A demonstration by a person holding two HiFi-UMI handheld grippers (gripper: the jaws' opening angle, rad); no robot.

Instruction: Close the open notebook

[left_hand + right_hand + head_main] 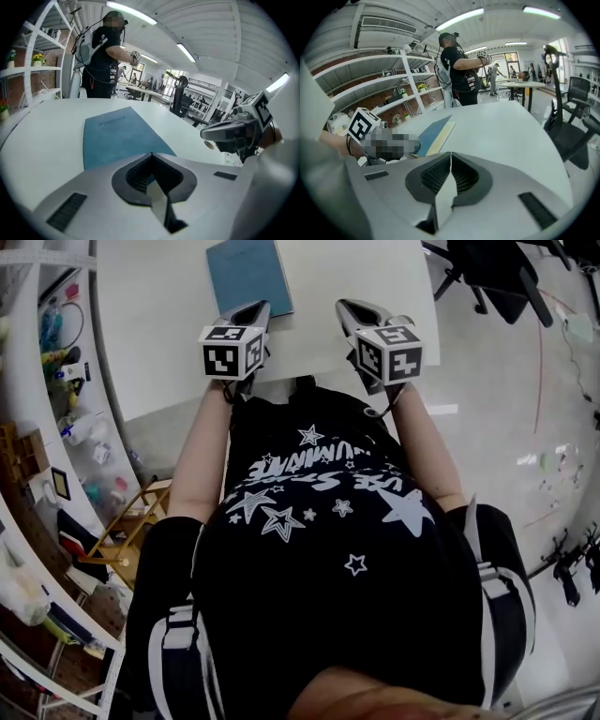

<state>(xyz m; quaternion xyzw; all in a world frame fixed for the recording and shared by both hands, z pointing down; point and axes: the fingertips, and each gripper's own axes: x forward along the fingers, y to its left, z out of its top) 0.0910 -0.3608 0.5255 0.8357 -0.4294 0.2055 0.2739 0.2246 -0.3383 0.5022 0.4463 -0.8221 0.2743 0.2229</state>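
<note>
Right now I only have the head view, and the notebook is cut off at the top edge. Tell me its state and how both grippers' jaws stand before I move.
Observer: In the left gripper view the notebook lies flat on the table with its blue cover up. It looks closed.
Operator: Give me the left jaws.
Observer: The left gripper has its jaws together, with nothing between them.
Operator: Now the right.
Observer: The right gripper is shut too, with nothing between its jaws.
</note>
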